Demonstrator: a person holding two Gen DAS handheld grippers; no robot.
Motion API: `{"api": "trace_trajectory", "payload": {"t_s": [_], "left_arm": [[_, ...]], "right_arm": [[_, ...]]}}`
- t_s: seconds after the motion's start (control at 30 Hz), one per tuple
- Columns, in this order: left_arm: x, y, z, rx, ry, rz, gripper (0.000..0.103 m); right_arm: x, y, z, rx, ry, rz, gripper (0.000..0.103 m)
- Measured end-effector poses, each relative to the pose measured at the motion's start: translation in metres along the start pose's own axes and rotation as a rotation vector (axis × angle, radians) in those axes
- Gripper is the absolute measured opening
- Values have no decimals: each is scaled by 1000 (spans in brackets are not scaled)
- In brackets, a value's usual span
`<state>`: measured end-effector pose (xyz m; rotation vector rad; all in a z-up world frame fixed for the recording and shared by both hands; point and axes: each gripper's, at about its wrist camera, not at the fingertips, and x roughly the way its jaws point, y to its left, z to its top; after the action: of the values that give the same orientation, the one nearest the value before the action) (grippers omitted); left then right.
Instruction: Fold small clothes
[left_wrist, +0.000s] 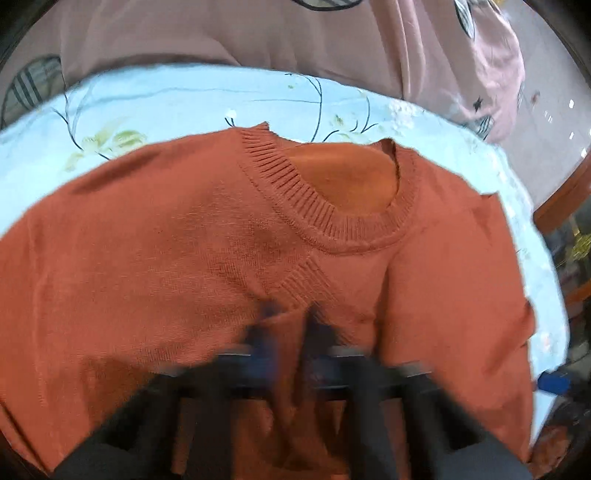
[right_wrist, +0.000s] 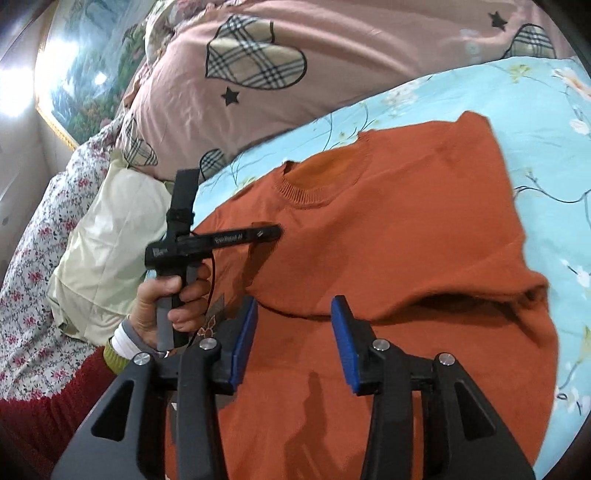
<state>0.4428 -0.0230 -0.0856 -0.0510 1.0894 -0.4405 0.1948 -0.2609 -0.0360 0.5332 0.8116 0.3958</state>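
An orange knit sweater (left_wrist: 147, 240) (right_wrist: 406, 229) lies front-up on the bed, its ribbed collar (left_wrist: 332, 221) toward the pillows. In the left wrist view my left gripper (left_wrist: 293, 325) is blurred; its fingers stand close together with a strip of the sweater's sleeve near the ribbed cuff (left_wrist: 306, 284) between them. In the right wrist view a hand (right_wrist: 166, 299) holds that left gripper (right_wrist: 273, 232) over the sweater's shoulder. My right gripper (right_wrist: 295, 325) hangs open above the sweater's lower body, with nothing between its blue pads (right_wrist: 247, 332). A folded-over edge lies just beyond them.
A light blue floral sheet (left_wrist: 184, 99) (right_wrist: 535, 110) lies under the sweater. A pink quilt with plaid hearts (right_wrist: 332, 55) is piled behind. A cream pillow (right_wrist: 114, 240) and flowered bedding (right_wrist: 37, 277) lie at the left, below a framed painting (right_wrist: 81, 74).
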Motion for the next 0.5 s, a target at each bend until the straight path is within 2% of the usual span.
{"api": "trace_trajectory", "payload": {"t_s": [0.03,0.13,0.2,0.27,0.3,0.33,0.37,0.4,0.47,0.5], "left_arm": [[-11,2,-5,-14,-30,4,6],[-61,26,-33,-105,-188,26,6],[-83,48,-54,-173,-238,15,7],[-91,68,-74,-201,-213,-45,12],[-90,73,-80,-200,-191,-52,13],[-85,75,-83,-198,-162,-50,18],[-82,78,-86,-194,-131,-52,29],[-76,79,-85,-189,-103,-57,35],[-64,76,-77,-183,-81,-70,49],[-57,73,-72,-178,-76,-80,52]], "right_arm": [[-3,2,1,-3,-12,-6,43],[-19,-3,-2,-1,-47,-16,43],[-27,-6,-5,-1,-68,-33,43],[-32,-13,-9,11,-70,-54,43],[-33,-17,-11,21,-68,-58,43],[-34,-20,-13,33,-65,-65,43],[-34,-23,-14,44,-61,-72,43],[-35,-26,-16,55,-57,-75,43],[-38,-29,-17,68,-57,-84,43],[-42,-30,-18,70,-63,-95,43]]}}
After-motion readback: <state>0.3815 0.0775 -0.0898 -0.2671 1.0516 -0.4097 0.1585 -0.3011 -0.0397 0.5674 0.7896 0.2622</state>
